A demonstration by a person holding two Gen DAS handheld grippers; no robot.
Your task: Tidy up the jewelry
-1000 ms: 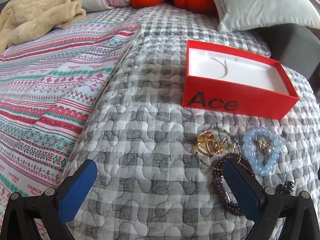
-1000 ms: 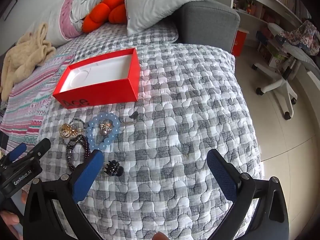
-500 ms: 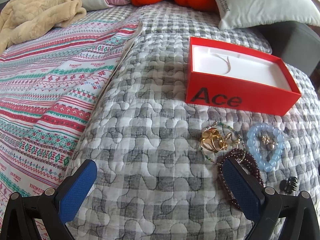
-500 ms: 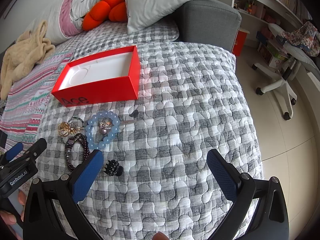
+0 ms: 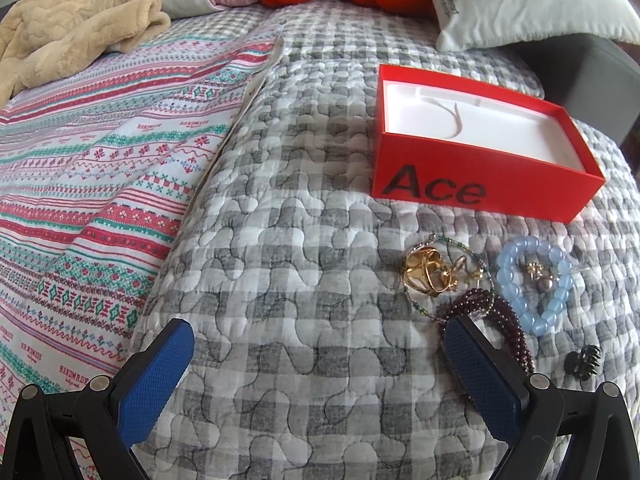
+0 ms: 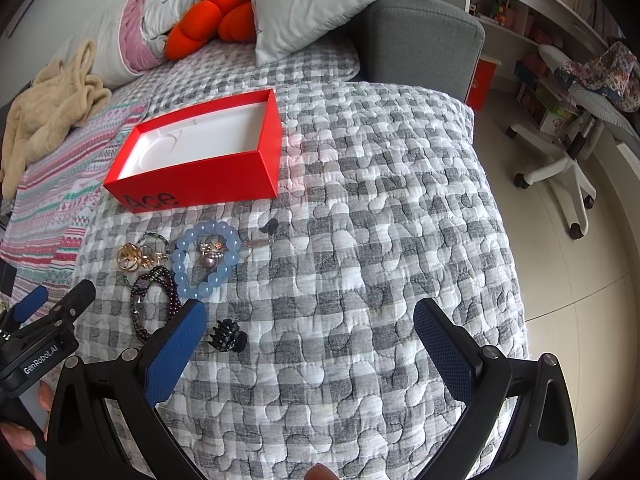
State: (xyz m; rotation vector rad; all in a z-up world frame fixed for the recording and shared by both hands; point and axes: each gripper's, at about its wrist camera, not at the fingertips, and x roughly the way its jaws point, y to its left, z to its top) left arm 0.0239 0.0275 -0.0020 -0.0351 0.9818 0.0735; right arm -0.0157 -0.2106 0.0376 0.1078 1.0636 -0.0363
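An open red box point(image 5: 476, 184) marked "Ace", white inside, sits on the grey checked quilt; it also shows in the right wrist view point(image 6: 224, 172). In front of it lie gold rings point(image 5: 428, 272), a dark red bead bracelet point(image 5: 500, 316), a light blue bead bracelet point(image 5: 516, 280) with small earrings point(image 5: 538, 274) inside it, and a black hair claw point(image 5: 583, 362). My left gripper point(image 5: 320, 344) is open and empty, just short of the jewelry. My right gripper point(image 6: 310, 322) is open and empty, its left finger beside the hair claw point(image 6: 228, 334) and blue bracelet point(image 6: 206, 258).
A striped blanket point(image 5: 100, 168) covers the bed's left side, with a beige throw point(image 5: 72, 28) behind it. Pillows point(image 6: 340, 0) and an orange cushion point(image 6: 212, 20) lie at the back. The bed edge drops to the floor on the right, where an office chair point(image 6: 560, 160) stands.
My left gripper has drawn back and shifted slightly left, so the box and jewelry sit farther right and higher. My right gripper has barely moved. Both stay open.
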